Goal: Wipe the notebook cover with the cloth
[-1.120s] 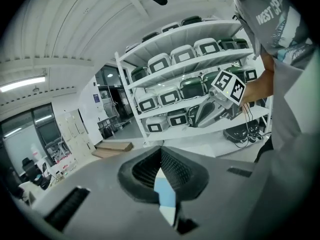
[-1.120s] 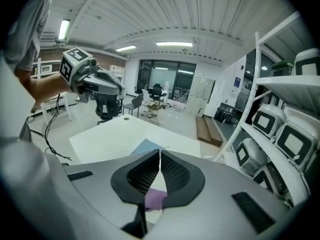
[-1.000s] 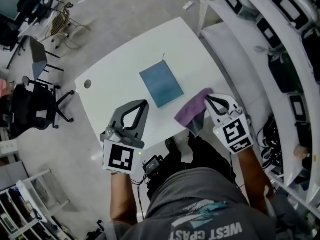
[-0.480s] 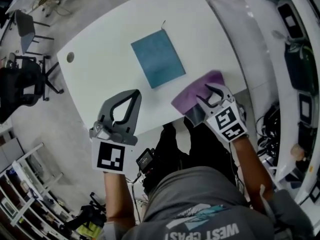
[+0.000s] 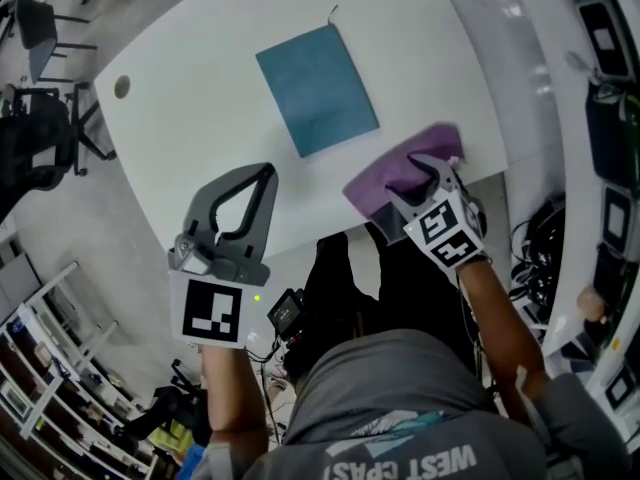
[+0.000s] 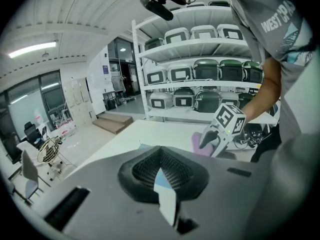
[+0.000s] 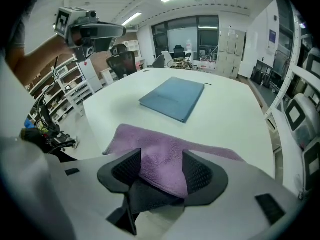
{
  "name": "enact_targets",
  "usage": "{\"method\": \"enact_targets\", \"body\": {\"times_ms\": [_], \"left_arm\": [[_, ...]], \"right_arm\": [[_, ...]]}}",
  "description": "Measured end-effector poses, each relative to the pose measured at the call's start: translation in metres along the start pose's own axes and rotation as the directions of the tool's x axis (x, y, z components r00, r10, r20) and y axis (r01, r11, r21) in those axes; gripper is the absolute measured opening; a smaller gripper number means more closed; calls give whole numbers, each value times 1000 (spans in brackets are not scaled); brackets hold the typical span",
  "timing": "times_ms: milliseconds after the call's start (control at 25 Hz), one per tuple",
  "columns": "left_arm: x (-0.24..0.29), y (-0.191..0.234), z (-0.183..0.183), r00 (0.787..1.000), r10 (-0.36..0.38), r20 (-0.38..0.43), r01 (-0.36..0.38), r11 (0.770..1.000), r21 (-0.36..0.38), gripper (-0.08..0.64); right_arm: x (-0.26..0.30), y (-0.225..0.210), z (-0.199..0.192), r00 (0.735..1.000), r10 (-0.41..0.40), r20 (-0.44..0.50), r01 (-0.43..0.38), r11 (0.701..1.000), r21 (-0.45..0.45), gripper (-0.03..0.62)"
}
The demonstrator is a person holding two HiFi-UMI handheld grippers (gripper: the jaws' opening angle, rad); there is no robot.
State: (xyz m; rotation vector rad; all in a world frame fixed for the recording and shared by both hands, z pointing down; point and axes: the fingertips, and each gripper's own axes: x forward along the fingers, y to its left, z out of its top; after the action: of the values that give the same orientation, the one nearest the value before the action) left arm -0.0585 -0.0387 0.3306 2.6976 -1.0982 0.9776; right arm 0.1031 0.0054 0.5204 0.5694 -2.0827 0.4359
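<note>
A blue notebook (image 5: 317,88) lies flat and closed on the white table (image 5: 200,98); the right gripper view shows the notebook (image 7: 174,98) beyond the cloth. The purple cloth (image 5: 405,173) rests at the table's near right edge. My right gripper (image 5: 428,176) stands over it, and its jaws have just been opening. In the right gripper view the cloth (image 7: 160,154) lies loosely between the wide-apart pads of the right gripper (image 7: 161,170). My left gripper (image 5: 263,173) hovers over the near table edge, left of the notebook, with its tips together and nothing in them.
Office chairs (image 5: 30,148) stand on the floor to the left. Shelves with grey cases (image 5: 610,118) run along the right. A cable hole (image 5: 121,87) sits near the table's left corner. The person's legs are under the near edge.
Both grippers have come down toward the table. The right gripper, earlier shut on the hanging cloth, has set it at the near edge and opened its jaws.
</note>
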Motion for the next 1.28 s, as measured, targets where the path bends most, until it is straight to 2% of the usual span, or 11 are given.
{"method": "enact_targets", "body": {"times_ms": [400,480,560,640,800,1000,1280], "left_arm": [[5,3,-12,1000,0,-5,0,999,-32,2],[5,4,-11,1000,2,0,-2,999,-35,2],[5,5,-11,1000,5,4,-5,999,-39,2],[4,5,-12,1000,8,4,-7,999,-44,2],[-2,8,-13,1000,21,11,-21,999,-48,2],[-17,16,-17,998,58,19,-57,996,-62,2],[-37,23,-29,994,110,16,-108,991,-83,2]], "right_arm": [[11,-3,-4,1000,-16,-23,15,999,-37,245],[10,-3,-4,1000,-17,-24,16,999,-42,210],[9,-3,-5,999,-16,-28,14,999,-44,131],[8,-3,-5,1000,-9,-27,8,999,-36,95],[-5,-4,9,999,-21,44,22,1000,-5,78],[-19,-16,52,983,-73,170,80,996,-33,77],[12,-45,91,973,-117,199,133,989,-65,77]]}}
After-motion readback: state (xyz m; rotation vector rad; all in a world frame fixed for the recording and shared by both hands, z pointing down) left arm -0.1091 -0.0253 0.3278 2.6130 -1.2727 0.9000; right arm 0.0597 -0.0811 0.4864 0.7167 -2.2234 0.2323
